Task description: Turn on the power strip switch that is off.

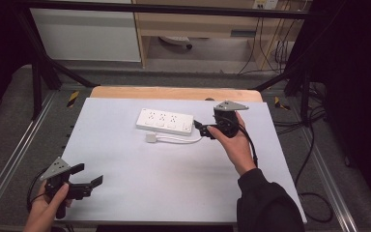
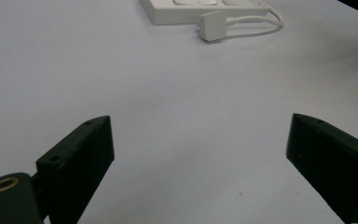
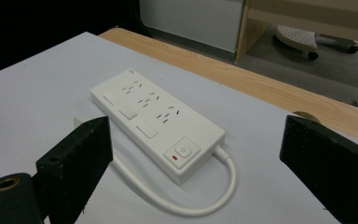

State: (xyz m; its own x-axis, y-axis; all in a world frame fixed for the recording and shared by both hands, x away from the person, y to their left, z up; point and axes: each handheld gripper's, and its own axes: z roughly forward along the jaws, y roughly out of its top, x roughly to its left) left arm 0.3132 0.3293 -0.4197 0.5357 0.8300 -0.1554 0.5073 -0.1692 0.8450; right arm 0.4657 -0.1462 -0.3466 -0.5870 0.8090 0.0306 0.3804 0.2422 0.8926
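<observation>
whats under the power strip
The white power strip lies flat on the white table cover, its cable looping beside it. Whatever is directly beneath the strip is hidden by its body.

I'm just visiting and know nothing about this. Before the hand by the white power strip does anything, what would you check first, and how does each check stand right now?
1. Right gripper open: ok, its jaws stand wide apart in its own view.
2. Right gripper aimed at the power strip: ok, the strip's switch end lies between the jaws, farther off, not touched.
3. Strip lying flat on the white table, sockets up: ok.
4. Cord and plug out of the way: not ok, the cord loops at the switch end, below the right gripper's jaws.
5. Left gripper clear of the strip: ok, open, near the table's front edge.
6. Strip powered: cannot tell; its plug lies loose on the table.
</observation>
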